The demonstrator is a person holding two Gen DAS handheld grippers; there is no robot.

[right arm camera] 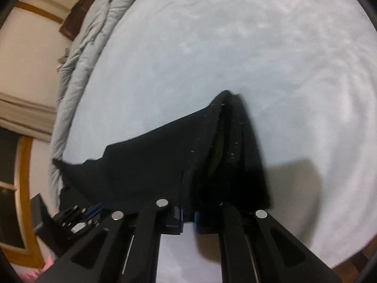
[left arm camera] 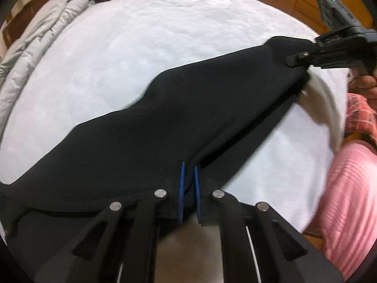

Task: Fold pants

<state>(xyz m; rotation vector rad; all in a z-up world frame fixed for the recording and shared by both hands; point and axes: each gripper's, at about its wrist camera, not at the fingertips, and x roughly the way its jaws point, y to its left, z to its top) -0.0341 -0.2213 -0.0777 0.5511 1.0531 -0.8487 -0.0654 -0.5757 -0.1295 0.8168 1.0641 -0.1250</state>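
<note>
The black pants are held stretched above the white bed, across the frame's centre. The left gripper is clamped on one edge, the right gripper on the opposite end.

Both wrist cameras look close along their tongs, down over the white bed; both views share it.

Plain black soft-fabric pants, lifted and stretched taut between my two grips above the white bed, pinched at both ends, doubled lengthwise with layers hanging in a fold, lint specks on cloth, far corner drooping loose
</note>
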